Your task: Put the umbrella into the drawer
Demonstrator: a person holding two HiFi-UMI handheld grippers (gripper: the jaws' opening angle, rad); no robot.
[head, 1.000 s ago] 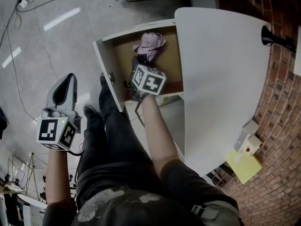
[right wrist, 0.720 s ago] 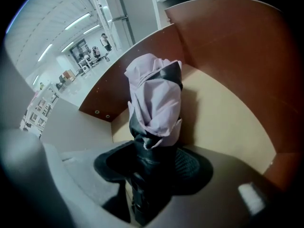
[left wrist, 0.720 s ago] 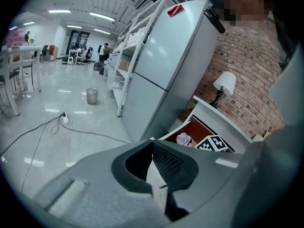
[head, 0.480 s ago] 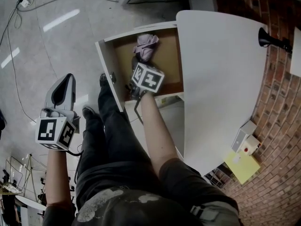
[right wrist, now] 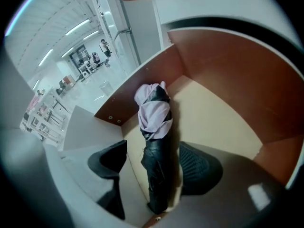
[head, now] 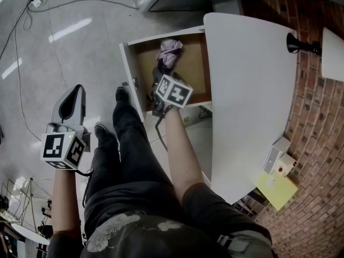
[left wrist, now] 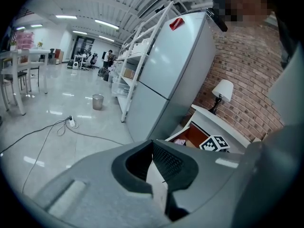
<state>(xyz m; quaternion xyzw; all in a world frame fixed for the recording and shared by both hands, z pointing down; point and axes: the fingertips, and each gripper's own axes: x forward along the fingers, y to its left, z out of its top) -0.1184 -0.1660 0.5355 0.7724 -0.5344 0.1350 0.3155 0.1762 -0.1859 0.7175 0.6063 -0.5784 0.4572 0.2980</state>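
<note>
Glossy pale grey floor spreads out from the front of the open drawer. A red brick wall rises on the far side of the white desk top, which overhangs the drawer's back edge. The drawer is pulled out wide, with white walls, red-brown inner sides and a tan bottom. The left gripper hangs over the floor well clear of the drawer front, its jaws closed together on nothing. The right gripper points down into the drawer. Its jaws have just been opening and stand wide, with the umbrella's dark end between them, unclamped. The umbrella lies folded on the drawer bottom, its lilac end towards the far wall. A thin cable trails across the floor, far from the drawer.
</note>
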